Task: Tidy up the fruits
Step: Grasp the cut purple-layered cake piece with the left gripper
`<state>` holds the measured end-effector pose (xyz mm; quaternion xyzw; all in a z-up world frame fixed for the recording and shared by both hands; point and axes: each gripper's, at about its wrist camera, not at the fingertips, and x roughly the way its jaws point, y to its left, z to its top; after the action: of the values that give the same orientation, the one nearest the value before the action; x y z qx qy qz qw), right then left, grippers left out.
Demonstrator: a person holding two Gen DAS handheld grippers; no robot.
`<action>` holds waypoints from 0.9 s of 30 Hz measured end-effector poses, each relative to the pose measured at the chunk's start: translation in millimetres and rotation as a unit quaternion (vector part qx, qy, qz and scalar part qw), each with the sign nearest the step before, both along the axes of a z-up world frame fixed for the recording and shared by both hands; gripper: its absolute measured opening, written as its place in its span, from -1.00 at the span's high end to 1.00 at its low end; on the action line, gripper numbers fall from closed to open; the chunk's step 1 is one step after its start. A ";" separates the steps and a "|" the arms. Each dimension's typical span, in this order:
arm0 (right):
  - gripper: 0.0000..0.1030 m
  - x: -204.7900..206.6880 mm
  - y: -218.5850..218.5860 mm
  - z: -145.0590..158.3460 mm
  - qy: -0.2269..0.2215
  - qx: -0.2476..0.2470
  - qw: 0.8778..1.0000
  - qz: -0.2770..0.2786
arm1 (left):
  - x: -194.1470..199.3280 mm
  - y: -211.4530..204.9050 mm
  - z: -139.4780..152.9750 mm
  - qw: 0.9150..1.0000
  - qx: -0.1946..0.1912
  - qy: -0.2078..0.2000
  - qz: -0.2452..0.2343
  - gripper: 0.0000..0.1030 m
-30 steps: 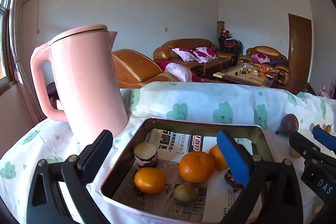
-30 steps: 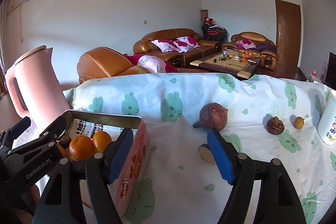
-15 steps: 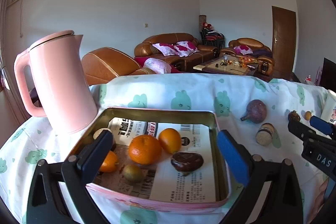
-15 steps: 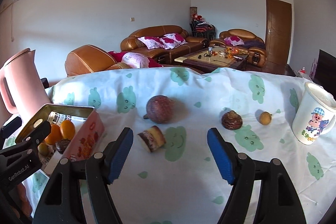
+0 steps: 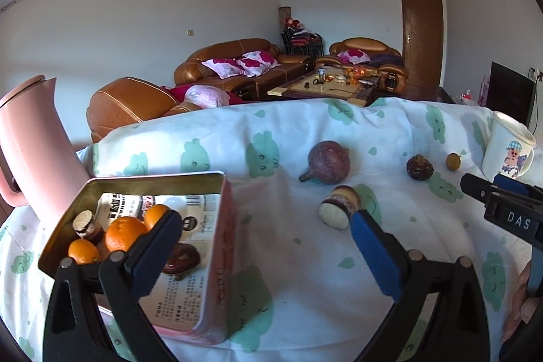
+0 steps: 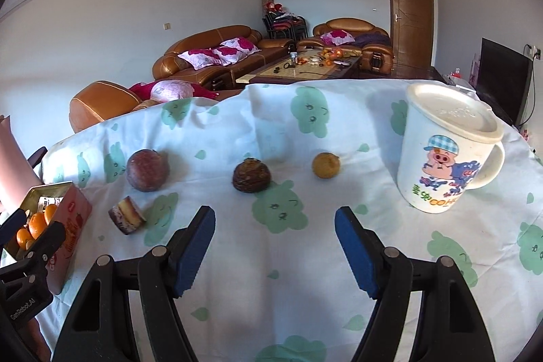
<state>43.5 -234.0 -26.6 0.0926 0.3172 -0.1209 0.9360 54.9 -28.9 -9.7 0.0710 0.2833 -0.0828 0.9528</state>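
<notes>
1. While both tongs hang wide open and empty, the left gripper (image 5: 264,246) sits beside the pink rectangular tin (image 5: 222,226) of oranges
2. Right gripper (image 6: 275,246) faces the dark brown round fruit (image 6: 251,175), lying straight ahead, nearer this hand

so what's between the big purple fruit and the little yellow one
The dark brown fruit sits between the purple fruit and the small yellow fruit, clearest in the right wrist view.
</notes>
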 end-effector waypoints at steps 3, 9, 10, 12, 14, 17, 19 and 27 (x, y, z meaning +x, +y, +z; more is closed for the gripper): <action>-0.44 -0.2 -13.5 -1.6 0.007 0.000 1.000 -0.007 | 9.5 -18.8 -3.7 1.000 0.011 0.018 -0.015 -0.97; -0.12 8.2 -32.8 -1.8 0.022 -0.029 0.999 -0.015 | 37.2 -48.8 -14.5 0.997 0.047 0.062 -0.013 -0.86; -0.12 11.7 -36.6 -3.3 0.028 -0.029 0.999 -0.016 | 42.5 -49.6 -17.2 0.996 0.046 0.071 -0.010 -0.79; -0.12 21.5 -44.7 -6.2 0.040 -0.017 0.999 -0.015 | 51.0 -53.4 -22.5 0.995 0.041 0.091 -0.005 -0.77; -0.12 33.4 -50.0 -9.6 0.054 -0.010 0.998 -0.012 | 56.6 -58.1 -27.7 0.994 0.044 0.103 -0.004 -0.74; -0.12 51.2 -52.7 -13.2 0.071 -0.020 0.997 -0.012 | 63.7 -64.4 -33.6 0.992 0.058 0.116 -0.002 -0.63; -0.12 62.4 -53.0 -15.2 0.081 -0.026 0.996 -0.013 | 67.7 -66.1 -36.7 0.990 0.055 0.129 -0.003 -0.49; -0.12 91.6 -59.3 -26.0 0.125 -0.022 0.992 -0.003 | 71.1 -69.3 -39.2 0.987 0.021 0.153 -0.035 0.03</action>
<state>135.1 -293.3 -52.6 0.0569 0.4288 -0.1418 0.8904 126.0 -98.2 -48.9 0.0872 0.4250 -0.1202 0.8929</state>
